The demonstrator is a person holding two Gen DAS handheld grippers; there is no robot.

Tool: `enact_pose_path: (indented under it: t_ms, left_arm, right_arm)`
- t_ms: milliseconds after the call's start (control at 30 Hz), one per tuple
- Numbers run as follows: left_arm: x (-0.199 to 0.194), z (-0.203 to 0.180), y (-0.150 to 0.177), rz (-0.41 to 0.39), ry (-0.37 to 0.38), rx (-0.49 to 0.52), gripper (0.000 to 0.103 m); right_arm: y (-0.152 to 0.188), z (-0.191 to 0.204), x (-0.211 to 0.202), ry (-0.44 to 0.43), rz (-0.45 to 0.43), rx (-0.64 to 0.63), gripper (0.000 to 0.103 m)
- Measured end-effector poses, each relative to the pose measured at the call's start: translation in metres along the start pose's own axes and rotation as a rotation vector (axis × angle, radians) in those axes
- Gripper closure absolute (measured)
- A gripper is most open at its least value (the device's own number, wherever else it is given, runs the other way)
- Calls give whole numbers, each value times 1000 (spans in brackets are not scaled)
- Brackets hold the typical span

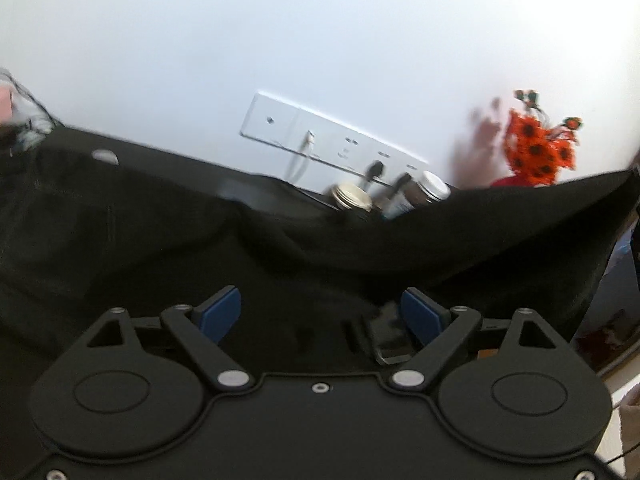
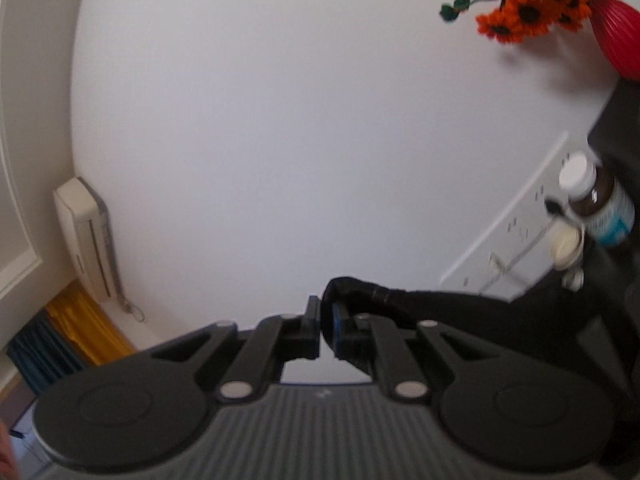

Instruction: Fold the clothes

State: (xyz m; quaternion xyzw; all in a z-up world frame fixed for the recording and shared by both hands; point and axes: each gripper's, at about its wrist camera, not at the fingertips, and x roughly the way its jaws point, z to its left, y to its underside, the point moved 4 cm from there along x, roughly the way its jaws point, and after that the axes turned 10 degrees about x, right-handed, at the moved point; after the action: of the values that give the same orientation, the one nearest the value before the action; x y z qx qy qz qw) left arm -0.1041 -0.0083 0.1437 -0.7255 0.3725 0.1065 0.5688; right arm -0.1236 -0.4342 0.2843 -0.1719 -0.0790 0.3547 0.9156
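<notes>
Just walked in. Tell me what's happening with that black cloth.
A person is folding clothes with a handheld gripper in each hand. The right gripper is shut on an edge of the black garment and holds it up in front of the white wall. The left gripper is open, its blue pads apart, close over the same garment, gripping nothing. The cloth hangs spread and rumpled, with no fold visible yet. Behind it stand two jars and a red vase of orange flowers.

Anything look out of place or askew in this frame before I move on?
Nothing damaged or spilled. The black garment hangs lifted, held only by the right gripper, shut on a bunched edge; the left gripper is open. Both views are tilted and blurred.
</notes>
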Motion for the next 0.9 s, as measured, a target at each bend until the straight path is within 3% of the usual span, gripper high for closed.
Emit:
enact_pose_path:
  t_ms: [133, 233, 300, 533, 633, 800, 900]
  left_arm:
    - [-1, 2, 42, 23, 8, -109, 14]
    - [-7, 1, 60, 47, 3, -213, 14]
    - [-16, -5, 63, 30, -25, -209, 14]
    - [-10, -56, 81, 34, -189, -138, 13]
    - [17, -93, 99, 51, -268, -130, 13]
    - [82, -166, 136, 146, -393, -171, 13]
    - [109, -213, 148, 210, -416, -144, 15]
  right_arm:
    - [32, 25, -3, 30, 92, 19, 96]
    - [43, 42, 2, 1, 163, 13, 96]
    - [31, 41, -1, -20, 131, 13, 97]
    - [1, -123, -35, 329, 262, 100, 97]
    - [-13, -193, -51, 479, 317, 138, 97]
    - [-35, -307, -79, 724, 408, 196, 92]
    - [-55, -322, -94, 727, 495, 126, 77]
